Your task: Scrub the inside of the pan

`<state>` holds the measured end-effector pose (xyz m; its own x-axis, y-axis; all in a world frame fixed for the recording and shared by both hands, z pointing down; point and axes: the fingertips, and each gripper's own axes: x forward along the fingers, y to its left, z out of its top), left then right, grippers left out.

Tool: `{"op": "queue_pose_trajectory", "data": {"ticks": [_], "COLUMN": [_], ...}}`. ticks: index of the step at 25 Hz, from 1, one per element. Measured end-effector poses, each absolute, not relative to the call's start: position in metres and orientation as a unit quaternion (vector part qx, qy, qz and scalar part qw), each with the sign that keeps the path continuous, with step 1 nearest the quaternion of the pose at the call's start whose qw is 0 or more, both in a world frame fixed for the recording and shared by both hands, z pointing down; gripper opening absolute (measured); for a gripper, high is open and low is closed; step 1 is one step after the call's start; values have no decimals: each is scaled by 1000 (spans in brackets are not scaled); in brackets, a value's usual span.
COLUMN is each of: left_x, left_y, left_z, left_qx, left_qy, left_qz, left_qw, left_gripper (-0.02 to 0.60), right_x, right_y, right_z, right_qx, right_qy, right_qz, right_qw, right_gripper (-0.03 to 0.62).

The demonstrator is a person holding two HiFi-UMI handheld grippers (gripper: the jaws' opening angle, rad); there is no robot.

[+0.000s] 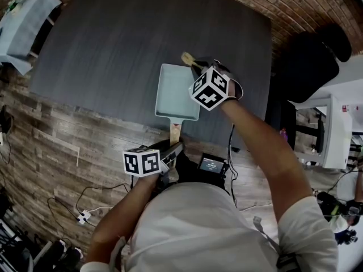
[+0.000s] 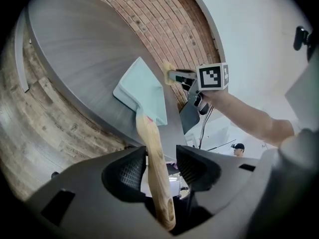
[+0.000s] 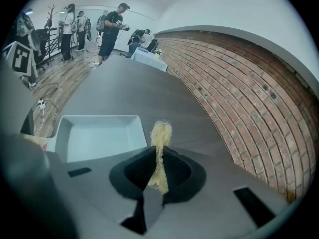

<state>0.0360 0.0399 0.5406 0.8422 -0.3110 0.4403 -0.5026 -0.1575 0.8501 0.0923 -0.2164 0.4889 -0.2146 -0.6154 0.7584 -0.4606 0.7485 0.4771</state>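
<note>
A pale blue rectangular pan (image 1: 177, 92) lies on the dark grey table (image 1: 113, 50), its wooden handle (image 1: 174, 132) sticking out over the near edge. My left gripper (image 1: 174, 149) sits around that handle (image 2: 152, 153); the jaws stand apart, with a gap at the right pad, so it is open. My right gripper (image 1: 195, 64) hovers at the pan's far right corner, shut on a yellow scrub pad (image 1: 186, 58). In the right gripper view the scrub pad (image 3: 160, 138) pokes out between the jaws, just right of the pan (image 3: 97, 136).
A black chair (image 1: 309, 55) stands off the table's right side. A light blue covered table (image 1: 25, 21) is at the far left. Cables and a power strip (image 1: 85, 214) lie on the wooden floor. Several people (image 3: 112, 26) stand far behind the table.
</note>
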Motion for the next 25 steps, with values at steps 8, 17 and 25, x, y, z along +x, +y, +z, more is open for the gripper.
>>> {"op": "queue_pose_trajectory", "data": {"ticks": [8,17,25], "left_x": [11,-4,-26], "left_y": [23,13,7], "left_z": [511,469,420], "left_qx": [781,814,837], "left_qy": [-284,-275,-269], "left_qz": [27,-16,-84], "left_qw": [555,512,469], "left_gripper": [184,184,57], "right_x": [93,96,90], "right_y": [-201,-181,-156], "right_z": [481,454,421], "right_qx": [357,387,415], "right_qy": [-778,-793,-814], "right_qz": [-55,-14,13], "right_qw": [514,470,407], "right_gripper": [46,46,46]}}
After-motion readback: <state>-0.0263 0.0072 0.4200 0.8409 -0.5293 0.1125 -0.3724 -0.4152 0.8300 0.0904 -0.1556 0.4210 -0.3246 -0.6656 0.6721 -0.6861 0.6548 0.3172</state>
